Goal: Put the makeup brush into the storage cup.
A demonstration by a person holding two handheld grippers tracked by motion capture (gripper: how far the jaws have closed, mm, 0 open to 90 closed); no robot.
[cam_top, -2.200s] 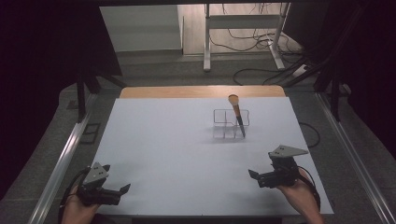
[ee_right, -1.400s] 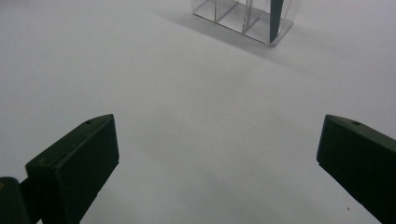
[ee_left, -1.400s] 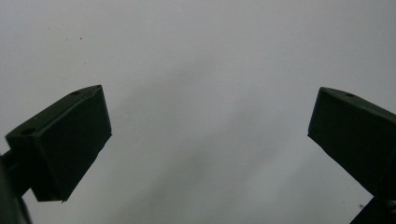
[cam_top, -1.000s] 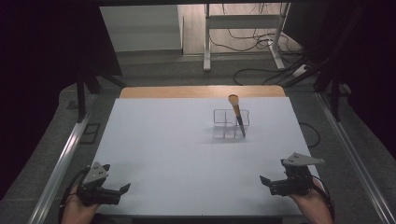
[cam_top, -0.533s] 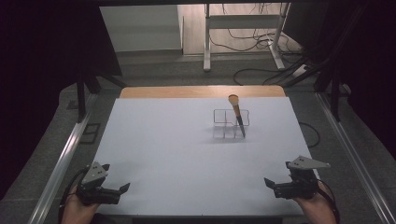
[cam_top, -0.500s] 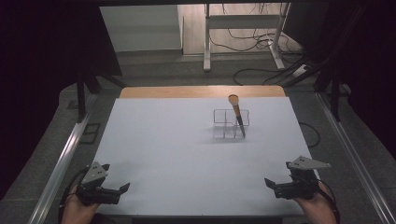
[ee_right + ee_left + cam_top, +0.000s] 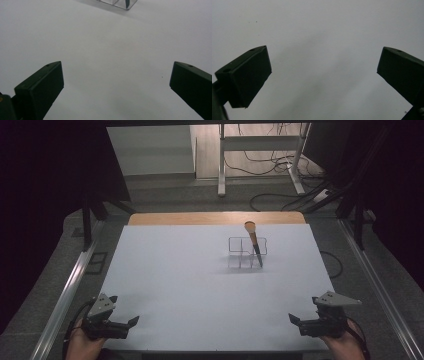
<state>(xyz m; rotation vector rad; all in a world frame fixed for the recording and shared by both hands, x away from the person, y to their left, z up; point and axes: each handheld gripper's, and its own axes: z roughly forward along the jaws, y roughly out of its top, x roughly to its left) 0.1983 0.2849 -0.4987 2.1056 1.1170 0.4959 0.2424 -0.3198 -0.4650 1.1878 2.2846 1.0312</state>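
Toward the far right of the white worktop (image 7: 200, 285) I see a clear divided organiser (image 7: 247, 253) with a wooden-handled tool (image 7: 253, 241) leaning in it, dark end down. My left gripper (image 7: 129, 325) rests at the near left corner, my right gripper (image 7: 296, 321) at the near right corner, both well apart from the organiser. Each gripper view shows its fingers (image 7: 244, 75) spread wide over bare worktop, holding nothing; the right gripper view catches the organiser's base at its top edge.
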